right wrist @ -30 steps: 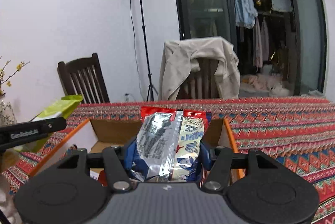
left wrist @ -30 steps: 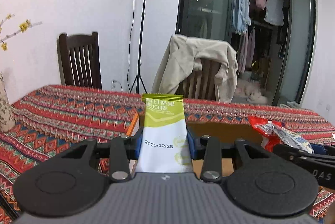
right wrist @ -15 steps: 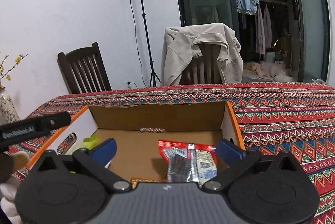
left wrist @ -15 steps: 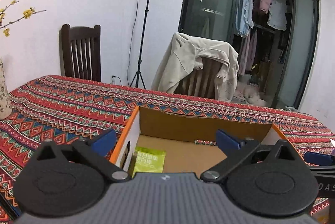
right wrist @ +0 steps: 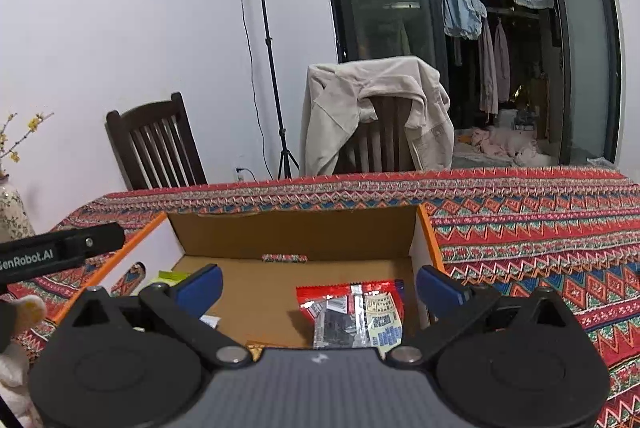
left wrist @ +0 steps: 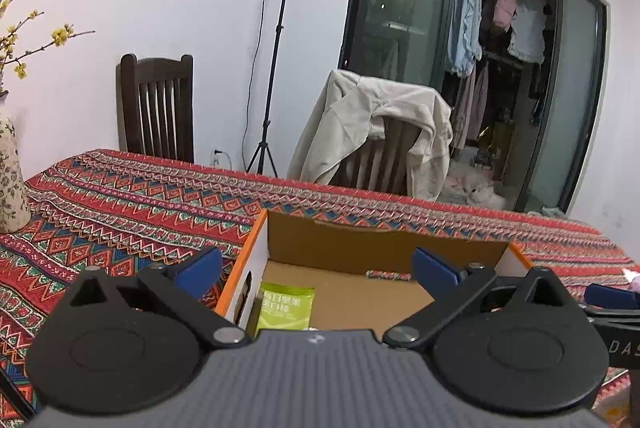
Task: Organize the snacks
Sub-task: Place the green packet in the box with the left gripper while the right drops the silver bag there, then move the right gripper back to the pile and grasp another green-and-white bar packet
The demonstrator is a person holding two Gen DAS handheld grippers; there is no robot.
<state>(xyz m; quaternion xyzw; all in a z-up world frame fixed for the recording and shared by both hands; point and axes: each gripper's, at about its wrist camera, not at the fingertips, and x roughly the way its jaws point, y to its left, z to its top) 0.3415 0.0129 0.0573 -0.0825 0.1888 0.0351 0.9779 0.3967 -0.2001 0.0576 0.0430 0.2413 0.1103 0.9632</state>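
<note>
Patterned tablecloth, both hand-held grippers wide open (holding nothing)

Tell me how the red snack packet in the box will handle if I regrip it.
The red snack packet lies flat in the cardboard box, so it is probably thin, light and floppy. Its glossy, crinkled film may slip; pinching a sealed edge looks safer.
</note>
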